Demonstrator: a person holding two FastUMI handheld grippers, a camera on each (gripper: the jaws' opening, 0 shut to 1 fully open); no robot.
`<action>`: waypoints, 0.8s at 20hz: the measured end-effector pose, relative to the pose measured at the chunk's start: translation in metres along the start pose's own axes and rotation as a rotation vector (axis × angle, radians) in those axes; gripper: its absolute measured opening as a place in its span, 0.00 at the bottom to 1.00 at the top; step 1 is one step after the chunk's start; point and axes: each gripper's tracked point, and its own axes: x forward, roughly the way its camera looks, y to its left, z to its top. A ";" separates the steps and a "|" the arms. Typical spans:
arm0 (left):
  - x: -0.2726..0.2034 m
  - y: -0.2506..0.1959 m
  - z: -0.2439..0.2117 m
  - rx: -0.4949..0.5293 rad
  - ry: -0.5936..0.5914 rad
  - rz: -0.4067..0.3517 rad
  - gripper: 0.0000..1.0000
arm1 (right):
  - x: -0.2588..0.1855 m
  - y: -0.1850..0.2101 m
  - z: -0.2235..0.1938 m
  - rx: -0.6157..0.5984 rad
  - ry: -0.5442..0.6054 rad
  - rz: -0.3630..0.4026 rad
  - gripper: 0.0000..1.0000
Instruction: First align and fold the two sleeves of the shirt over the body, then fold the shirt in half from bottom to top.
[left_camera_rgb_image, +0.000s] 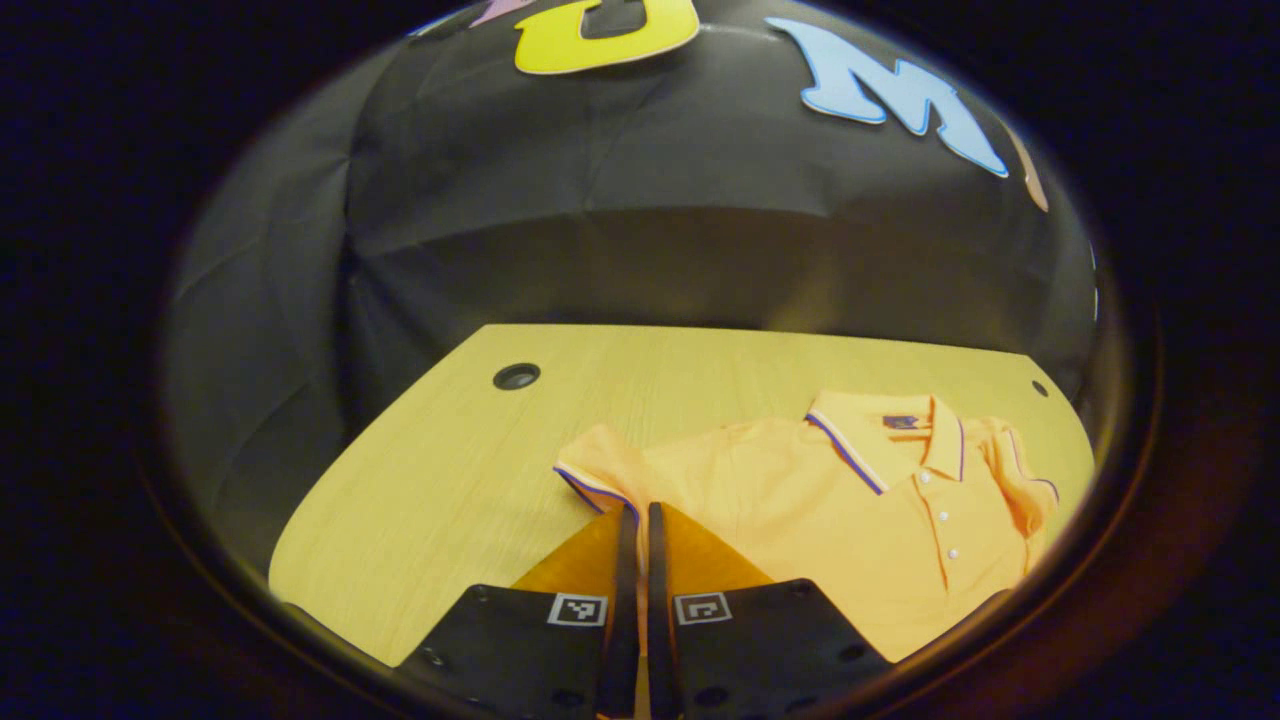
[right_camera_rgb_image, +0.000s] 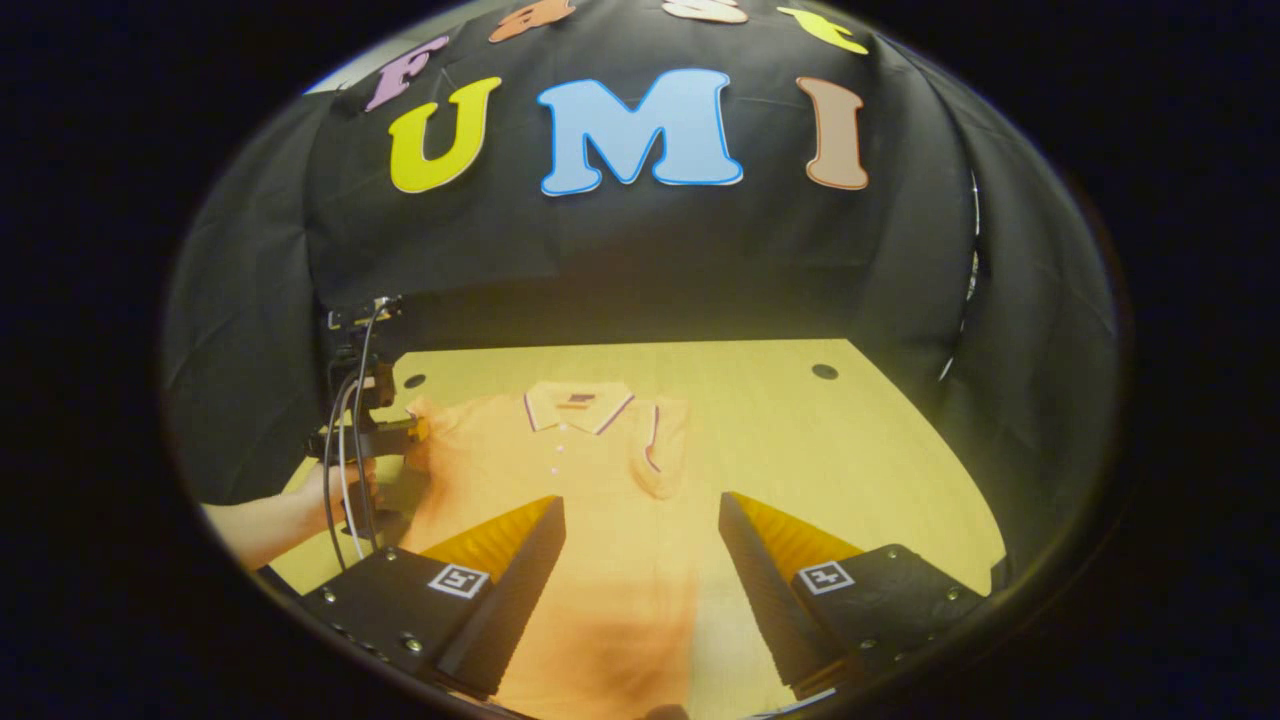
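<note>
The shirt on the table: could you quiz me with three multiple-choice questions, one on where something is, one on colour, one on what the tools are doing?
1. Where does the shirt lie?
A. on the wooden table
B. hanging on the wall
C. on the floor

2. What colour is the shirt?
A. green
B. orange
C. white

3. How does the right tool stand?
A. shut on the collar
B. shut on a button
C. open above the shirt

Answers: 1 A, the shirt is spread flat on the tabletop. 2 B, orange cloth with dark-striped trim on the collar. 3 C, a wide gap shows between its fingers.
</note>
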 end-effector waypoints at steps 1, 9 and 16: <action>-0.004 -0.007 0.005 0.019 -0.012 -0.011 0.11 | -0.001 0.001 -0.002 0.003 0.004 0.001 0.96; -0.007 -0.062 0.011 0.135 -0.024 -0.128 0.11 | -0.006 0.011 -0.025 0.068 -0.001 -0.034 0.96; 0.000 -0.085 0.002 0.218 0.002 -0.163 0.14 | -0.009 0.004 -0.042 0.109 0.011 -0.057 0.96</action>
